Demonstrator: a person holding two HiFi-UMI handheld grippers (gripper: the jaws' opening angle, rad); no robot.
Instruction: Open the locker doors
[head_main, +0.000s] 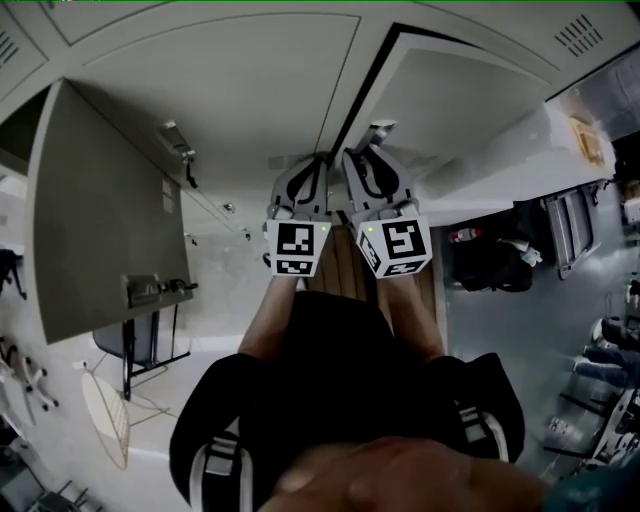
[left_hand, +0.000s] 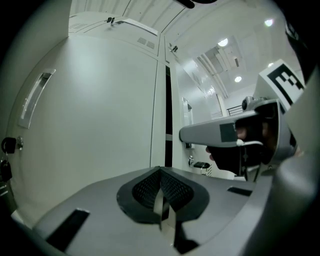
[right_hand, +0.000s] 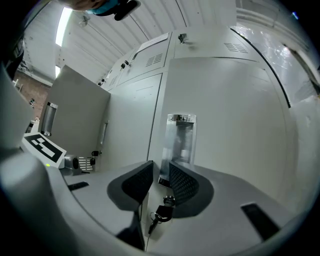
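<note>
Nearest you, each marker cube (head_main: 297, 248) shows a black-and-white square pattern. Your left gripper (left_hand: 161, 200) is squeezed fully together with nothing in it, and it points level at the middle door (left_hand: 100, 110), which is closed. Just beside it, your right gripper (right_hand: 160, 181) has its jaws partly apart, straddling the lower end of the chrome handle (right_hand: 179, 137) on the right locker door (right_hand: 235, 125). I can't see the pads pressing on the handle. A key (right_hand: 160, 215) hangs in the lock just under the handle. Farther left, the open door (right_hand: 80, 122) stands swung out.
</note>
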